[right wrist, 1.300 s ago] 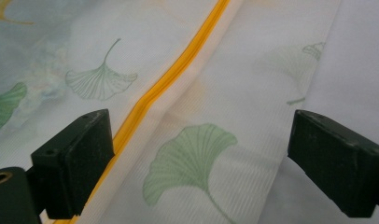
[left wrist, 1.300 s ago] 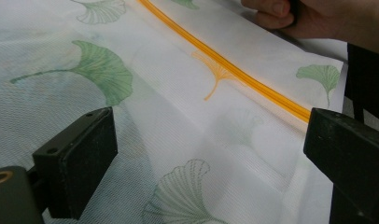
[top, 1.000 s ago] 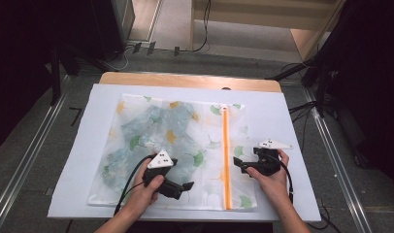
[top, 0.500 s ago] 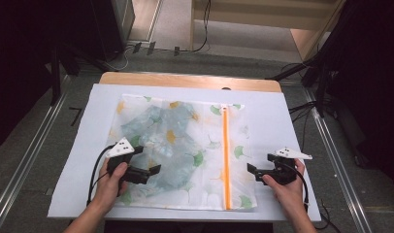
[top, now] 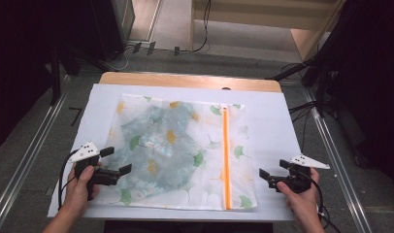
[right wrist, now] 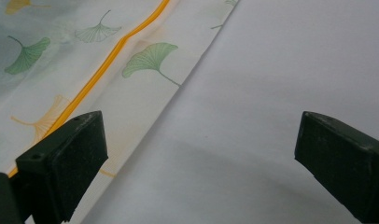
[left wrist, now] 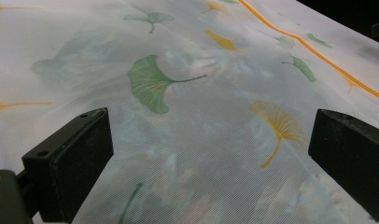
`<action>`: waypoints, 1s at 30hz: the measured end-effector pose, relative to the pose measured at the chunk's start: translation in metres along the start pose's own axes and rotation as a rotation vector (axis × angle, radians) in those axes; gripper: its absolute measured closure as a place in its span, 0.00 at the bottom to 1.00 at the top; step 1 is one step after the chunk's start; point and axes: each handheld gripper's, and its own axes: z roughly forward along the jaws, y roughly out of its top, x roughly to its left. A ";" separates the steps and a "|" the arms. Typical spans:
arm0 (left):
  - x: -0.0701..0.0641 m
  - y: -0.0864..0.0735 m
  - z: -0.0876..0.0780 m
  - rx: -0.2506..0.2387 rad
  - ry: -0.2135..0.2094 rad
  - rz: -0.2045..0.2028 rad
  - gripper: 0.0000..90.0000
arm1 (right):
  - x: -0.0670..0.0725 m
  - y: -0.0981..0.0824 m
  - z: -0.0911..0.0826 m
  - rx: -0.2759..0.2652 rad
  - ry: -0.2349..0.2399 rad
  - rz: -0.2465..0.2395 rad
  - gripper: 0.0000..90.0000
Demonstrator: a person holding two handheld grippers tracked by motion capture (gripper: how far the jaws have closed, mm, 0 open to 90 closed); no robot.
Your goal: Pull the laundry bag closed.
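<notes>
— The see-through mesh bag with green and yellow leaves and an orange zipper (top: 180,150) lies flat on the white table (top: 277,126).

— Left gripper (top: 118,162) sits wide apart over its edge; right gripper (top: 272,171), wide apart, sits beside it.

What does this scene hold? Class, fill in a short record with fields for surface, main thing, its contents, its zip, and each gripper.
surface: white sheet on a table
main thing: mesh bag with leaf print, lying flat
contents: bluish cloth seen through the mesh
zip: orange zip near the bag's right side
left gripper: open, at the bag's left edge
right gripper: open, just off the bag's right edge
</notes>
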 end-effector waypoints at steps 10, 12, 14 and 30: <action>0.016 -0.008 -0.023 -0.030 0.048 -0.038 0.00 | -0.021 -0.011 -0.026 -0.042 -0.025 0.022 0.04; 0.018 -0.008 -0.026 -0.047 0.050 -0.041 0.00 | -0.024 -0.011 -0.033 -0.070 -0.031 0.031 0.04; 0.019 -0.007 -0.030 -0.068 0.050 -0.045 0.00 | -0.025 -0.010 -0.040 -0.093 -0.032 0.036 0.05; 0.016 -0.001 -0.030 -0.107 0.049 0.008 0.00 | -0.023 -0.008 -0.047 -0.164 0.001 -0.022 0.08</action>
